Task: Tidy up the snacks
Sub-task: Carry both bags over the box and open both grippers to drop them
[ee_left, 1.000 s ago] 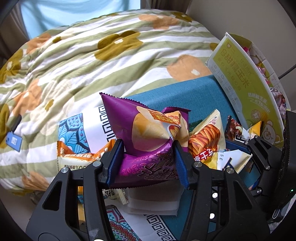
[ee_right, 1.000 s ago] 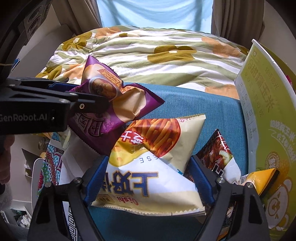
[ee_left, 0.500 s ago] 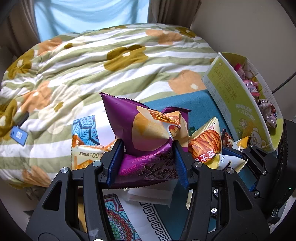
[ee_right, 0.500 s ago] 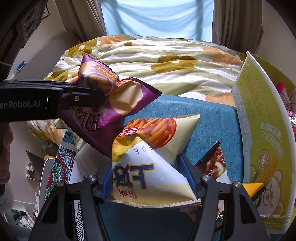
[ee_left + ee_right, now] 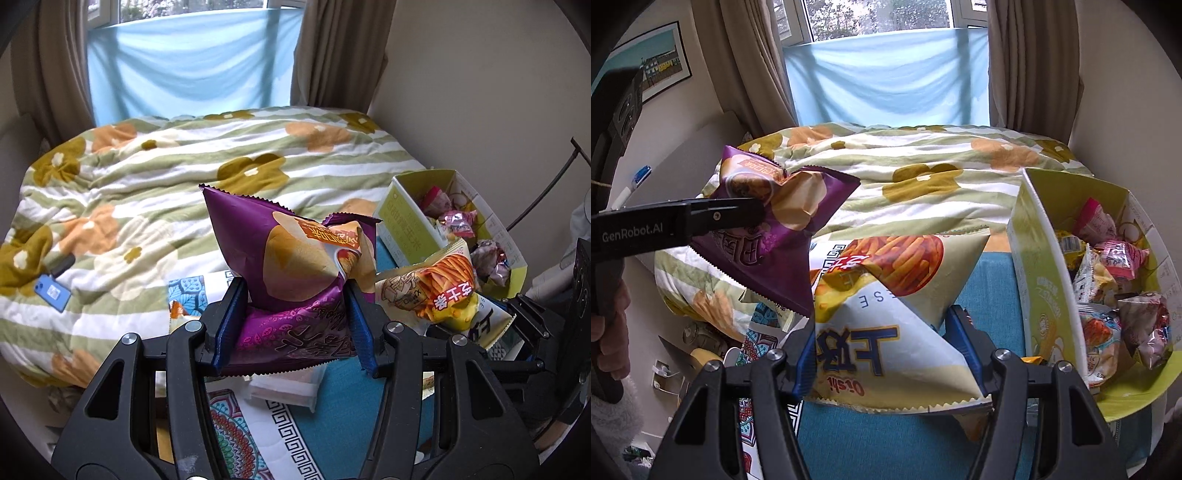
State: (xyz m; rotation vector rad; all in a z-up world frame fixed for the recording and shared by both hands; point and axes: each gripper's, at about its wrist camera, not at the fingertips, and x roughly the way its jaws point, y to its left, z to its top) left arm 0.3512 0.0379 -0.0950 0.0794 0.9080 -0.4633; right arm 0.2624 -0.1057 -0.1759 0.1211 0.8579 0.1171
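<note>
Left wrist view: the left gripper [image 5: 293,325] is clamped on the purple chip bag [image 5: 295,266]; the blue pads press its lower half from both sides, and the puffed upper part stands clear above the fingers; the bag is held off the surface, presumably so it can be carried to the green box [image 5: 406,229] lying off to the right, near the wall; that box already holds several small wrapped snacks; the cream snack bag [image 5: 436,288] shows just right of the purple one, raised as well. Beneath the fingers lie a flat white packet [image 5: 291,387] and a patterned mat [image 5: 236,439] on a teal cloth [image 5: 354,424]; a floral quilt [image 5: 147,192] covers the bed beyond, with a blue phone [image 5: 51,291] on it. The gripper frame hides the purple bag's lower seam; an orange packet at the left is mostly covered.

Right wrist view: the right gripper [image 5: 890,350] is closed on the cream snack bag [image 5: 886,314], pinched across its lower width; the bag is printed upside down to the camera and hangs above the teal cloth [image 5: 886,443]; the green box [image 5: 1038,288] stands open just to the right, a likely destination for both bags. The left gripper [image 5: 753,214] enters from the left with the purple chip bag [image 5: 783,229], its jaws seen edge-on; a hand at the frame edge is cut off. The box contents are too jumbled to identify singly; items below the bag are hidden.
</note>
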